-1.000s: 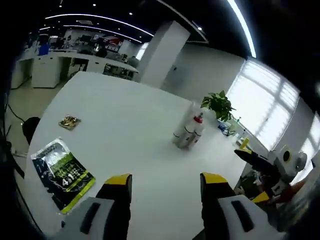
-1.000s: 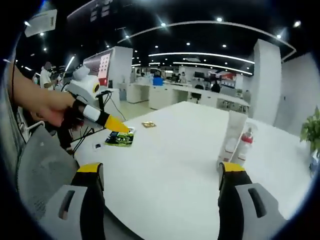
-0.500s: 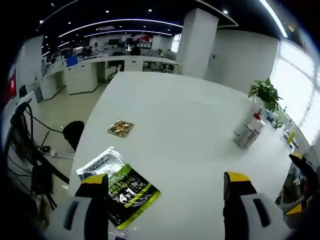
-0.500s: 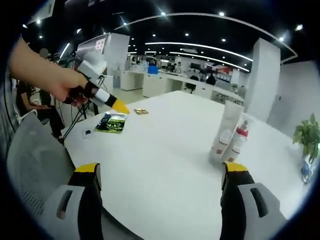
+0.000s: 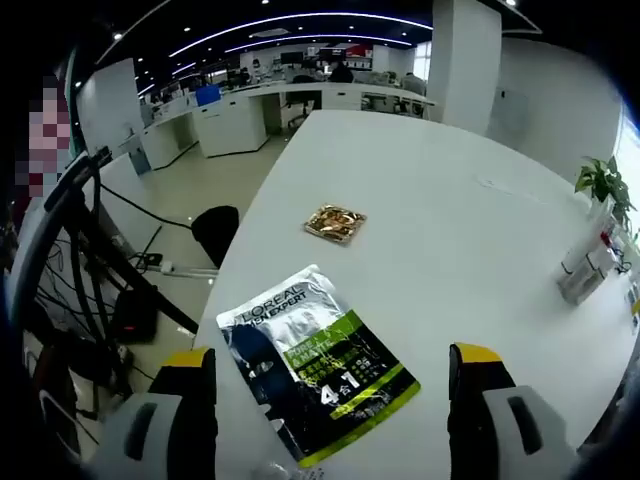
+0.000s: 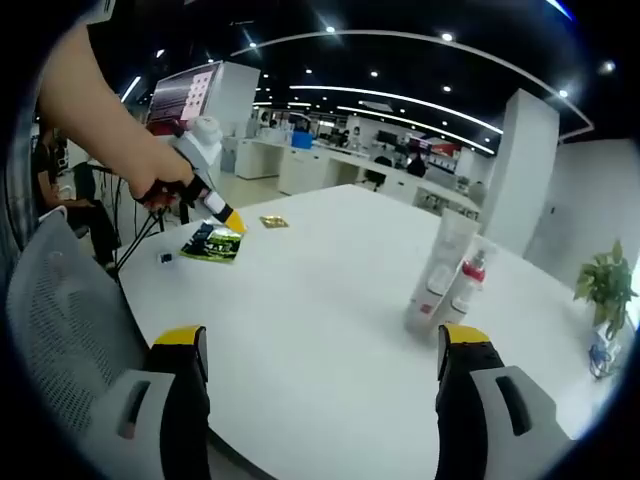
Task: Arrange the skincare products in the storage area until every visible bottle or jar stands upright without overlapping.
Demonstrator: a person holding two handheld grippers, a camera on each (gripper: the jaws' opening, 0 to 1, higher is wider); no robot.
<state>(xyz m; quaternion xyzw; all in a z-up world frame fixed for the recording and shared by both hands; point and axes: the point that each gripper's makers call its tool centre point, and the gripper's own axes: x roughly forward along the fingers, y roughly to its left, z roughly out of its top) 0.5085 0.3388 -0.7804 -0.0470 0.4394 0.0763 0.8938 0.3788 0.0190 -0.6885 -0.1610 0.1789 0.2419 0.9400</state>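
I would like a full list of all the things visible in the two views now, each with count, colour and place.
Table: one, white, under everything.
Sachet: one, silver, black and green, flat near the table edge, between the left gripper's jaws in the left gripper view.
Small packet: one, gold-brown, flat, farther in than the sachet.
Bottles: a tight upright group, white, one with a red cap; exact count unclear.
Plant: one, green, at the far side of the table.
Chair: one, grey mesh, at the table edge.
Desks: white, in the background office.
Hand: one, holding the left gripper, in the right gripper view.
Left gripper: open, yellow-tipped jaws.
Right gripper: open, yellow-tipped jaws.
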